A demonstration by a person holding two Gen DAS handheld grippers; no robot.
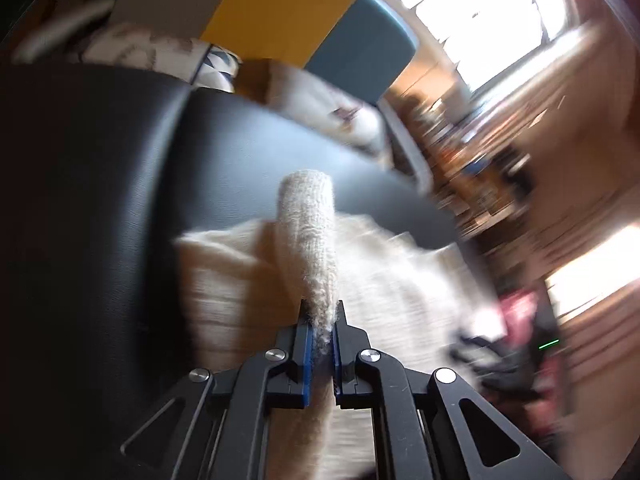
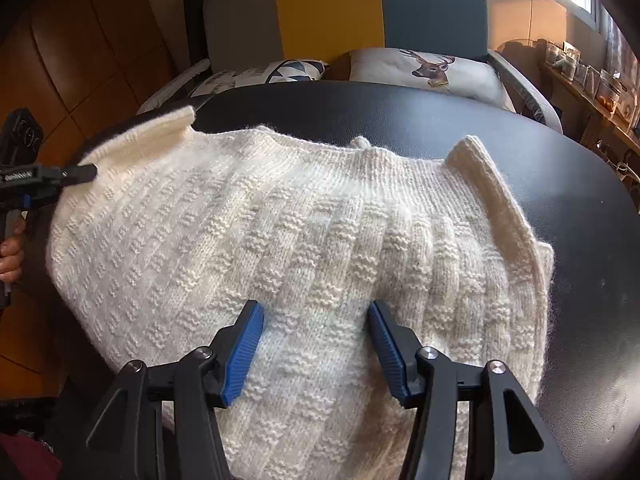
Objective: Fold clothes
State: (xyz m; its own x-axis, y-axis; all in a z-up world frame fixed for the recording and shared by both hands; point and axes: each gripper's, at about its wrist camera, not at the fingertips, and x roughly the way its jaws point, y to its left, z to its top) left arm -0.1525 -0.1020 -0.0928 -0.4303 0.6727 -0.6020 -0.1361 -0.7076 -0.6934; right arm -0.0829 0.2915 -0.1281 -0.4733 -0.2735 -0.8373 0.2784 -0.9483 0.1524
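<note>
At the far left of the right wrist view, the left tool (image 2: 82, 174) pinches the ribbed edge of the cream knit sweater (image 2: 280, 240), raising a corner of it off the black surface (image 2: 580, 220). A hand (image 2: 10, 256) grips that tool's handle below. In the left wrist view the same tool (image 1: 320, 320) has its blue pads (image 1: 306, 344) pressed together on a rolled strip of knit that stands up ahead of the tips; most of that picture is smeared, so little else there is certain.

The sweater lies spread across the middle of the surface, with its left part hanging past the edge. To fold well, the lifted corner should probably travel across the body in a low arc, with the grip kept on the firm ribbing so the loose knit does not stretch or sag.

The right tool (image 2: 316, 344) sits over the near part of the sweater, jaws spread wide, nothing between them; pressing down there could anchor the cloth during the fold.

The knit is thick, soft and fuzzy, with a raised basket-weave pattern and ribbed bands. The surface looks smooth, dark and faintly grained. Behind it stand a colour-blocked sofa (image 2: 328, 12) and a deer-print cushion (image 2: 432, 68).
</note>
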